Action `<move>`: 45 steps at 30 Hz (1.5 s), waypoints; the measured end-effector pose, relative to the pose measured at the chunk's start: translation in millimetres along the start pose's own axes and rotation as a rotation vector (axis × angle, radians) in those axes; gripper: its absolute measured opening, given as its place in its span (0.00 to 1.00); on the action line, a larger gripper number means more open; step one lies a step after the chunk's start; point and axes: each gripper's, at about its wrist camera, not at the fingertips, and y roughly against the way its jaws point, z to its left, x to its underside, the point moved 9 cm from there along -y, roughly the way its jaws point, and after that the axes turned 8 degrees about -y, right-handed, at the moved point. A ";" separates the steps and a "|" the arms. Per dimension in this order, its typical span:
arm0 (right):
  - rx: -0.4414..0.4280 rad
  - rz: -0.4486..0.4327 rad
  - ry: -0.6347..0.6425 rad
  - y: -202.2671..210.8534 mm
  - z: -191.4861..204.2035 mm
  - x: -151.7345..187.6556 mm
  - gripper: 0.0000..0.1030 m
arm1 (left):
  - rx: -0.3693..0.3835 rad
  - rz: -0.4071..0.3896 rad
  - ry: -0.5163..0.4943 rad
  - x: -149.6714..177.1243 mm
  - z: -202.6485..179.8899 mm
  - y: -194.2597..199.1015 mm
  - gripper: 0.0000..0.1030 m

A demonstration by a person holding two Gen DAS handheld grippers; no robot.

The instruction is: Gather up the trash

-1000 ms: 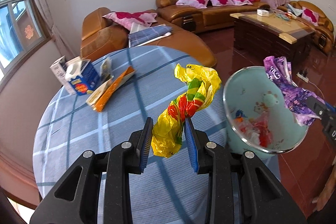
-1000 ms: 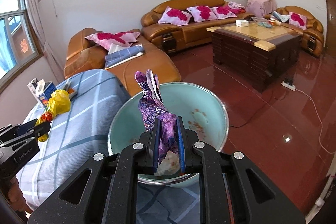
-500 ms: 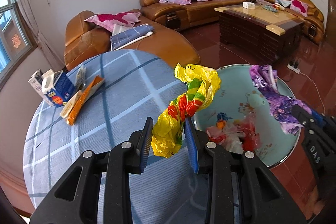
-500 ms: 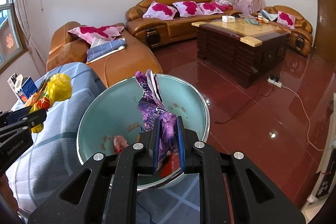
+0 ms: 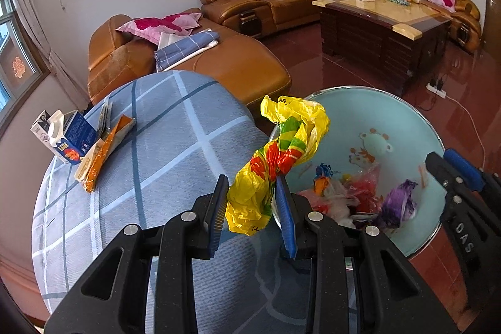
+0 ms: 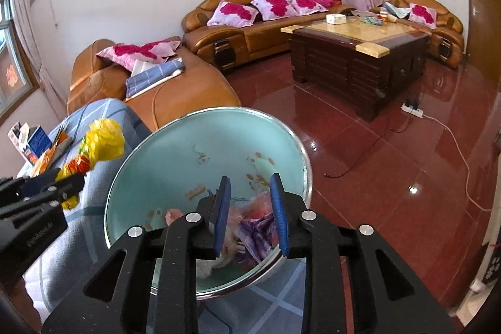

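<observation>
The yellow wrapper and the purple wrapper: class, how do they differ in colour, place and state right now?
1. The yellow wrapper is yellow with red and green print; the purple wrapper is purple.
2. The yellow wrapper is clamped in the left gripper at the bowl's rim; the purple wrapper lies inside the bowl among other trash.
3. The right gripper, whose jaws have just been opening, is open above the purple wrapper.
Both are crumpled plastic.

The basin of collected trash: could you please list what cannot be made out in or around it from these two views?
- Basin, right wrist view: its near rim and the trash beneath are hidden behind the right gripper.
- Purple wrapper, left wrist view: its print is too crumpled to read.
- Yellow bag, left wrist view: it covers the basin's left rim.
- Milk carton, right wrist view: too small and blurred to read.
</observation>
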 end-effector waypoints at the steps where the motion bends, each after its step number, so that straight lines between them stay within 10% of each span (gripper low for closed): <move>1: 0.004 -0.006 -0.002 1.1 -1.3 -1.0 0.26 | 0.002 0.002 -0.001 -0.7 -1.5 -1.0 0.30; 6: 0.022 -0.030 -0.050 7.1 -13.8 -6.7 0.26 | 0.052 -0.007 -0.011 -8.8 -17.5 -5.4 0.32; 10: 0.041 -0.045 -0.082 9.9 -22.5 -10.7 0.26 | 0.078 -0.038 -0.031 -16.5 -29.1 -6.1 0.62; 20: 0.035 -0.059 -0.087 14.1 -22.6 -13.8 0.26 | 0.014 -0.050 -0.030 -16.3 -14.8 0.0 0.73; 34: -0.071 -0.013 0.026 17.4 34.6 3.4 0.26 | -0.118 0.082 0.181 73.7 127.6 -6.0 0.75; 45: -0.241 0.087 0.153 -0.5 163.3 7.4 0.26 | -0.260 0.122 0.324 130.4 250.2 -2.5 0.74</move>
